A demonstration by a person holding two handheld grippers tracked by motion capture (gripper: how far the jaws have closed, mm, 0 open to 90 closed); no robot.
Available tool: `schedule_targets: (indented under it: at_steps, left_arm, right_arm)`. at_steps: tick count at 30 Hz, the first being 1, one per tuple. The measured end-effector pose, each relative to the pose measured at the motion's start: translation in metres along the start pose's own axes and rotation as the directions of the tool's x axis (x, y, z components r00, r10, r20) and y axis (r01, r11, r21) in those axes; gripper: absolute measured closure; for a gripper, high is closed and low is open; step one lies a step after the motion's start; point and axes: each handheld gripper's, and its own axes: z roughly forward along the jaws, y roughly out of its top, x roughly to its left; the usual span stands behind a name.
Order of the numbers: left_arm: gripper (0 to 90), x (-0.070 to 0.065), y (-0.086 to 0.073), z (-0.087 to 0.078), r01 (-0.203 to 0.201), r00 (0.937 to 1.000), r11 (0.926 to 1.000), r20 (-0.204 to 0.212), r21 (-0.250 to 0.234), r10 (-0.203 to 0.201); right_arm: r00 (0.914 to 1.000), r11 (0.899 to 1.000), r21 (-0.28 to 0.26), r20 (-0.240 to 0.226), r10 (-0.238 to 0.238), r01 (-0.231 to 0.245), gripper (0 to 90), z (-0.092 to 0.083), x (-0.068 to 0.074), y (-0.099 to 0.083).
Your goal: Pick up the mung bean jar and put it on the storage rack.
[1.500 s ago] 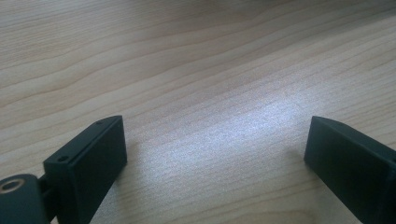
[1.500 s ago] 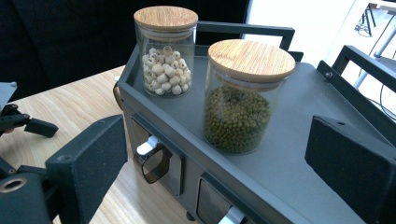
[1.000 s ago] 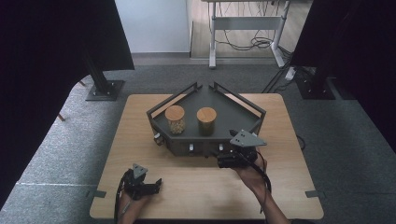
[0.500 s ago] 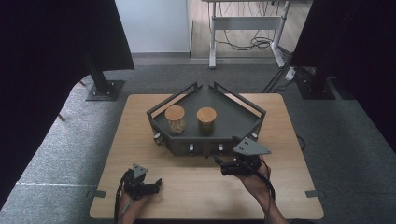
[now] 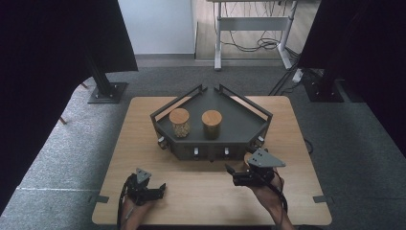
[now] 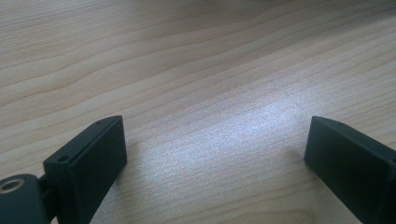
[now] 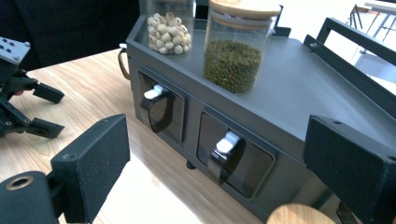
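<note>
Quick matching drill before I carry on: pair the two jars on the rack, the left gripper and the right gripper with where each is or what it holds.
Things:
1. left jar
2. right jar
3. left gripper
4. right gripper

Descriptions:
A. filled with small green beans
B. jaws open, low over bare tabletop at the near left
C. filled with pale round seeds
D. jaws open, aimed at the dark rack's two front dispensers

Pairs: 1-C, 2-A, 3-B, 4-D
</note>
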Motion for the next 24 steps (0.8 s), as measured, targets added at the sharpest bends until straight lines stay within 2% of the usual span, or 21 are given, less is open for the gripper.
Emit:
schedule_targets:
  at_steps: [24]
  left_arm:
    - [5.3, -0.001, 0.000, 0.000, 0.002, 1.0000, 1.0000, -0.004, 0.001, -0.002]
  right_arm:
    - [0.9981, 0.999, 0.017, 0.050, 0.036, -0.036, 7.2, -0.018, -0.005, -0.035]
